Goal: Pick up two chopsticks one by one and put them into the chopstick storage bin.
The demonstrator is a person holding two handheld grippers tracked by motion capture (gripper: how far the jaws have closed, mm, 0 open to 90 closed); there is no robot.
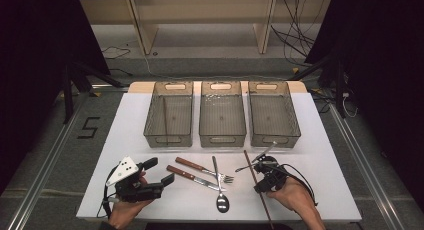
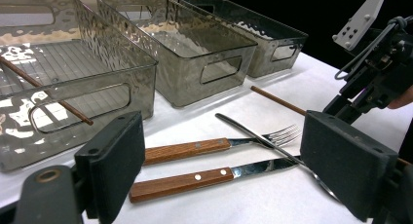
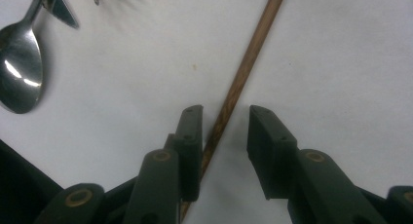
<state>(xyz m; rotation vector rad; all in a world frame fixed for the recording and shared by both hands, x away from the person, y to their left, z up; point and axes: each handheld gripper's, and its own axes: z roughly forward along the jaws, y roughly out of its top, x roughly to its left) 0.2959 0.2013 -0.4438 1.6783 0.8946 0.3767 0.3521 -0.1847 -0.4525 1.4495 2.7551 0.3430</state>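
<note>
The brown chopstick (image 3: 238,83) lies flat on the white bench (image 1: 325,190), running near to far at the right, and the right hand-held gripper (image 3: 224,129) straddles it, jaws partly open, the stick between them but not yet pinched. One pad looks just beside the wood, the other stands apart. Best bet now: centre the stick between the pads, keep low against the bench, then close squarely so the thin rod doesn't roll or skid away. Off to the side lie a spoon (image 3: 22,70), a fork (image 2: 272,136) and wood-handled knives (image 2: 195,180). Three clear bins (image 1: 222,115) wait beyond; the left bin holds a second chopstick (image 2: 44,90). The left hand-held gripper (image 2: 221,170) rests wide open, holding nothing.
</note>
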